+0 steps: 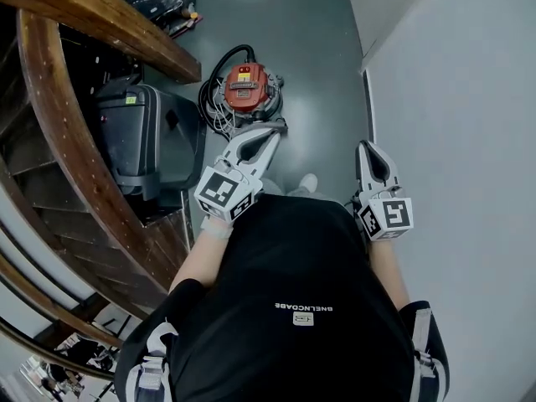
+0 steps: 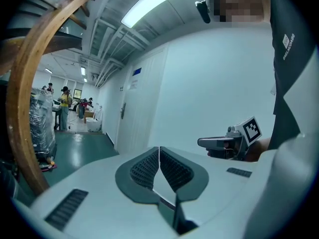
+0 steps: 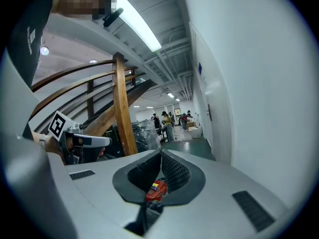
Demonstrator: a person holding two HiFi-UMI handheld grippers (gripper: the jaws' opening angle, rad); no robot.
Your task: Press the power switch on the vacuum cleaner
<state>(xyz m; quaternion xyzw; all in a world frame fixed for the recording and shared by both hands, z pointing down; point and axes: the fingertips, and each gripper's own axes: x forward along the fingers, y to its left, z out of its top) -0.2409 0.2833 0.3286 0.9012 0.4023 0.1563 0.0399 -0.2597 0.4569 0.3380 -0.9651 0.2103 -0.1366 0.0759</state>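
Noted vacuum cleaner (image 1: pixel 247 89) on floor (image 1: pixel 322 40) just beyond left gripper (image 1: pixel 276 129), right gripper (image 1: pixel 366 146) well off to that cleaner's right, both closed on nothing; judged closed left tips best lowered squarely onto its power switch.

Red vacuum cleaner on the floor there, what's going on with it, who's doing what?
A person in a black top stands over the red canister vacuum cleaner on the grey-green floor, holding a two-jaw gripper in each hand. The left gripper and the right gripper both have their jaws together and hold nothing. Neither touches the vacuum, so its power switch is not yet pressed.
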